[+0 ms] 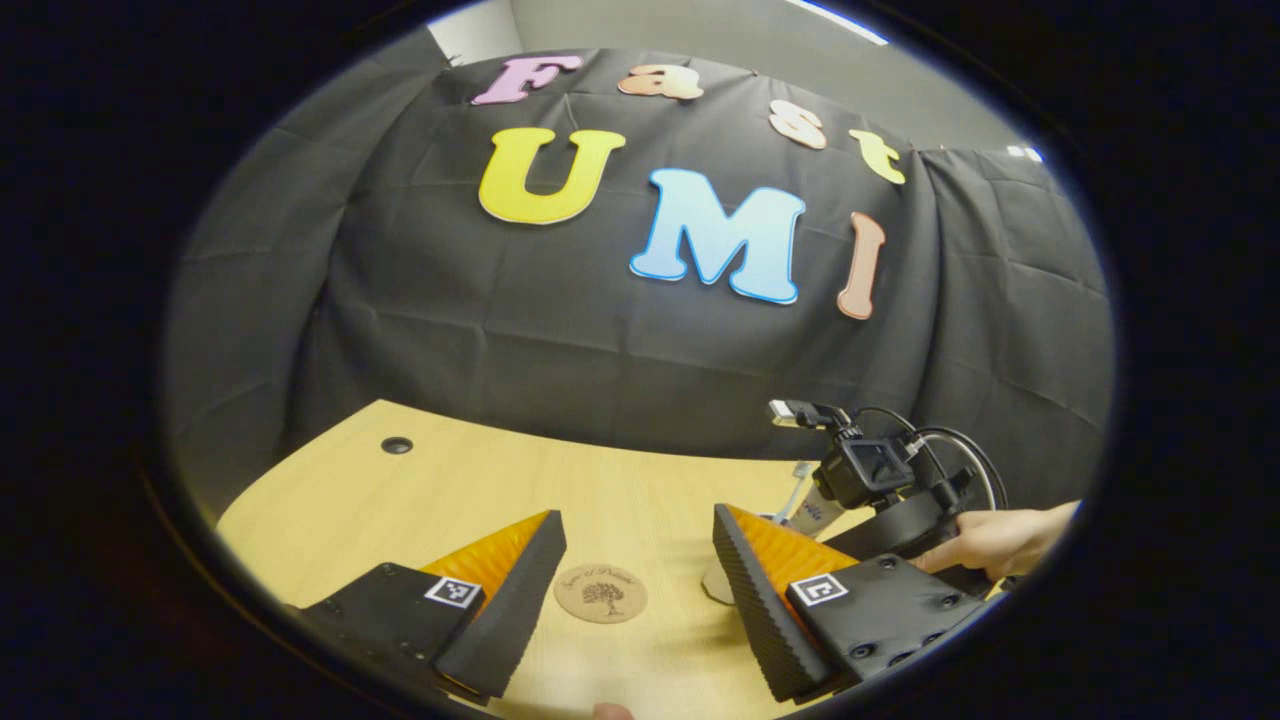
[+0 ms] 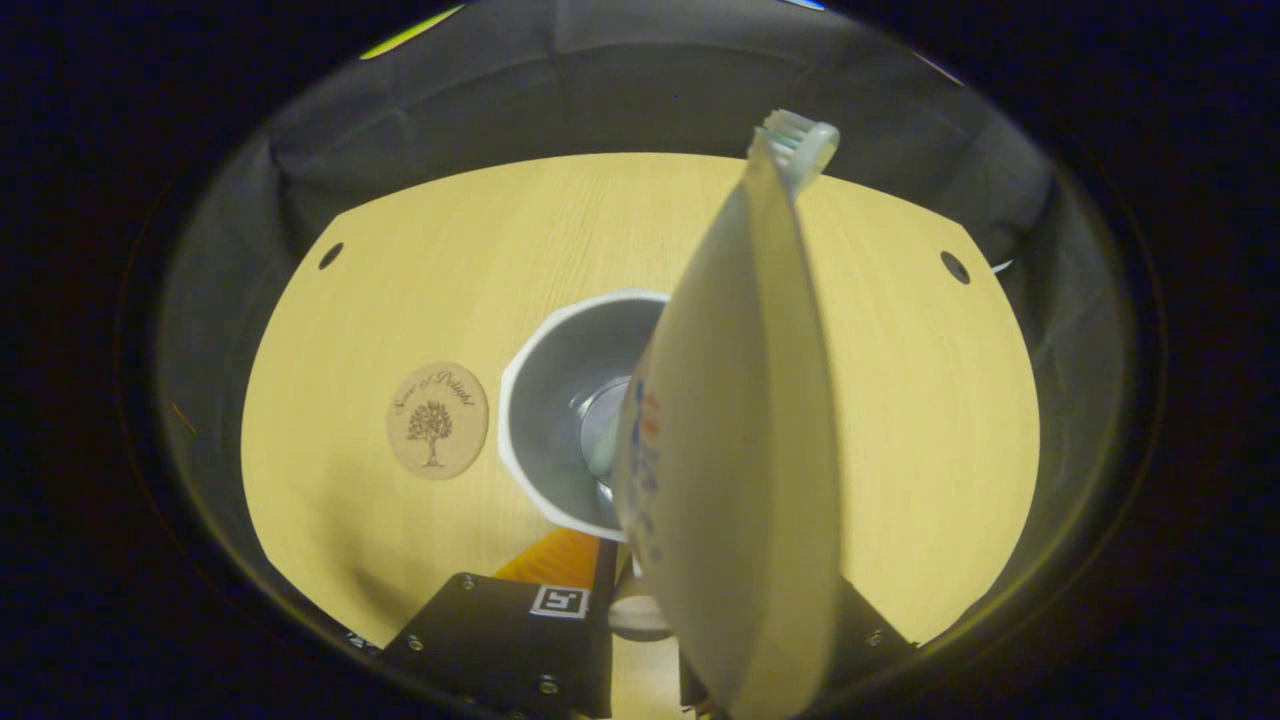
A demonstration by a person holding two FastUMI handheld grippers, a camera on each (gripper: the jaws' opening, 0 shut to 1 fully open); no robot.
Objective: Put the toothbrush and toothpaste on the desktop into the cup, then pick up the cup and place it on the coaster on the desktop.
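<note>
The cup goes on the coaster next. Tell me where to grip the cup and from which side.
Probably take the cup by its rim wall on the side facing the coaster, coming from above with one finger inside and one outside. In the right gripper view its mouth faces up. The toothpaste tube and toothbrush lean over the opposite side, leaving that part of the opening free.

Left low, level; right overhead, downward (coaster (image 1: pixel 600 593) shared)

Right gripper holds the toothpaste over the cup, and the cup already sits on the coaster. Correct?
Not quite. In the right gripper view the cup stands on the bare desktop, beside the coaster, not on it. The toothpaste is indeed held over the cup.
</note>
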